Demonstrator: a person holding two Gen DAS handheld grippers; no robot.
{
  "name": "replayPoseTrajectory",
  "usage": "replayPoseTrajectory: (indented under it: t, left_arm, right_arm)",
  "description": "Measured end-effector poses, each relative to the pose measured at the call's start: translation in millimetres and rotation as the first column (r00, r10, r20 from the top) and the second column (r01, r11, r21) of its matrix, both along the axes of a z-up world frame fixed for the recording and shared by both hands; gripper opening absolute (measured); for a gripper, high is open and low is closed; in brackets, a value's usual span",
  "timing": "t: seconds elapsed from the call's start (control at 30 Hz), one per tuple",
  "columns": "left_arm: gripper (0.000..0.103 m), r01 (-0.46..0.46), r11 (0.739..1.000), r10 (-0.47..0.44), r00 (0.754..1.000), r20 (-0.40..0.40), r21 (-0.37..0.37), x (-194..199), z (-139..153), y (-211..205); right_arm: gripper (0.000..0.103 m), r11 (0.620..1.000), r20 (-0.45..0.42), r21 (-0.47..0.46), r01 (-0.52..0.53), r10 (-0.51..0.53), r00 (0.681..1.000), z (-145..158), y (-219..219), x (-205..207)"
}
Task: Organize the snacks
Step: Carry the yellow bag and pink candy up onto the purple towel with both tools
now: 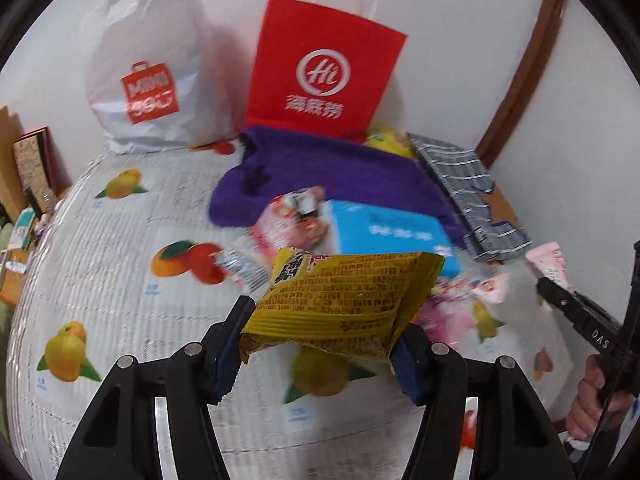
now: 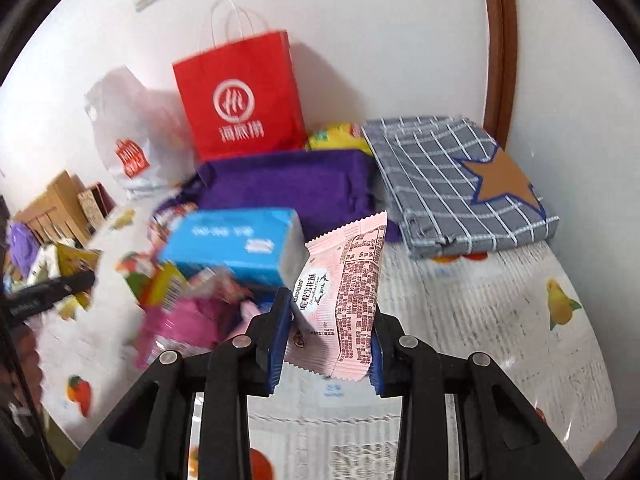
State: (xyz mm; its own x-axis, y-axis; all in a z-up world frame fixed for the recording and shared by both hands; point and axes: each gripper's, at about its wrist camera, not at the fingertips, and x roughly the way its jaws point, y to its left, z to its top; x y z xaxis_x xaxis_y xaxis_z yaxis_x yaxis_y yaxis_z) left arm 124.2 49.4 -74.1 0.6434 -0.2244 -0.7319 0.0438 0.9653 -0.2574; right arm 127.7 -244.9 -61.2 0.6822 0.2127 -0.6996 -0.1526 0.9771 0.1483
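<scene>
Left gripper (image 1: 320, 344) fingers clamped on yellow snack packet (image 1: 344, 300), right gripper (image 2: 326, 340) fingers clamped on pink snack packet (image 2: 340, 304); both held clear of bench (image 2: 500, 312) clutter, likely for sorting.

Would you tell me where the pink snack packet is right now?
The pink snack packet is clamped in the right gripper, centre of the right wrist view, lifted above the table just right of the blue box.

Near tablecloth (image 1: 120, 280) lies open; blue box (image 1: 388, 232) and purple cloth (image 1: 320, 168) (bags behind) block the far side
</scene>
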Motion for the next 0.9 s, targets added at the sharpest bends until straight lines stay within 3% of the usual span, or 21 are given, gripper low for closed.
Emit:
replayPoseTrajectory:
  t: [0.2,0.53,0.9]
  left_arm:
    - [0.061,0.028,1.0,-0.029,0.999,0.037,0.013,15,24,-16]
    - [0.061,0.062,0.997,-0.066,0.995,0.078,0.044,55,56,-29]
    - [0.061,0.044,0.998,-0.047,0.996,0.079,0.05,112,59,-14]
  right_arm:
    - [0.034,0.998,0.042,-0.011,-0.056,0.056,0.998,27,22,11]
    - [0.034,0.997,0.081,-0.018,-0.071,0.073,0.994,57,43,62]
    - [0.034,0.996,0.088,-0.006,-0.09,0.091,0.992,62,66,128]
